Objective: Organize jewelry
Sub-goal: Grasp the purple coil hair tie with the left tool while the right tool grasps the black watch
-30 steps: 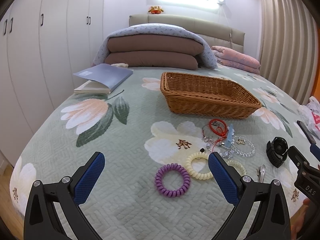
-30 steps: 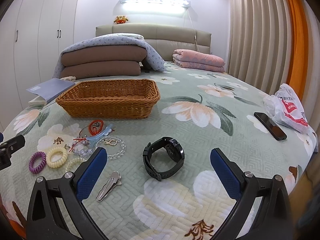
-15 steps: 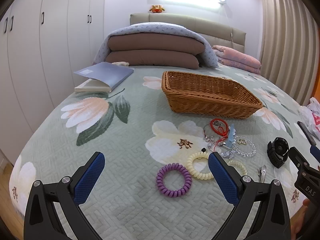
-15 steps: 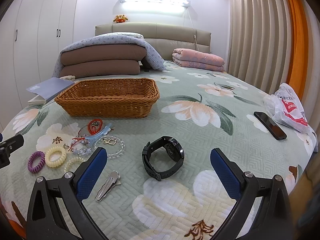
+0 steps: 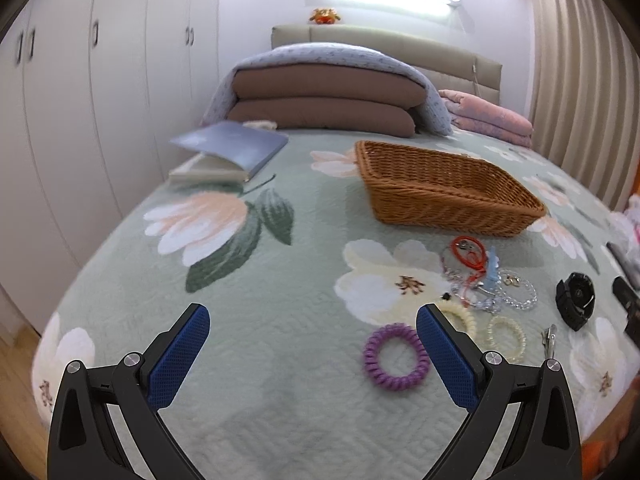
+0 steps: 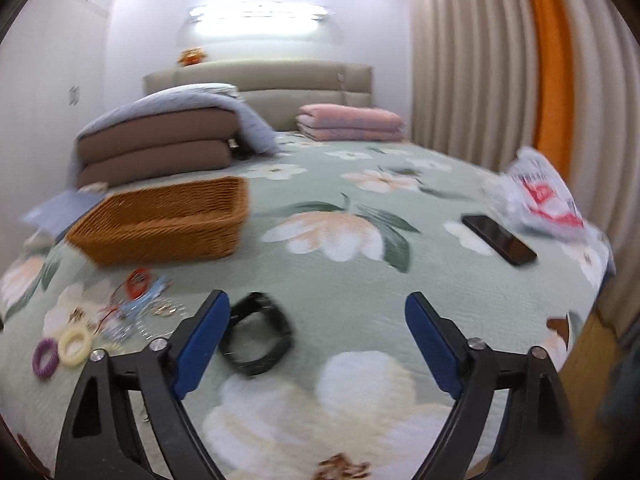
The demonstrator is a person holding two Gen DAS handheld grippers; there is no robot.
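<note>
Black watch (image 6: 256,334) lies flat just by right tongs (image 6: 318,340) (wide apart, nearer); left tongs (image 5: 312,354) apart too

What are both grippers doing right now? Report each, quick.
Left gripper: open, holding nothing, above the bedspread near the purple hair tie.
Right gripper: open, holding nothing, black watch beside its left finger.

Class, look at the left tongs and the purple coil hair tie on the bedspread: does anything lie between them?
Nothing visible does. The left tongs are open and empty above the bedspread, and the purple coil hair tie lies on bare quilt just inside the right-hand finger. The cream coil tie sits behind that finger, off the path.
</note>
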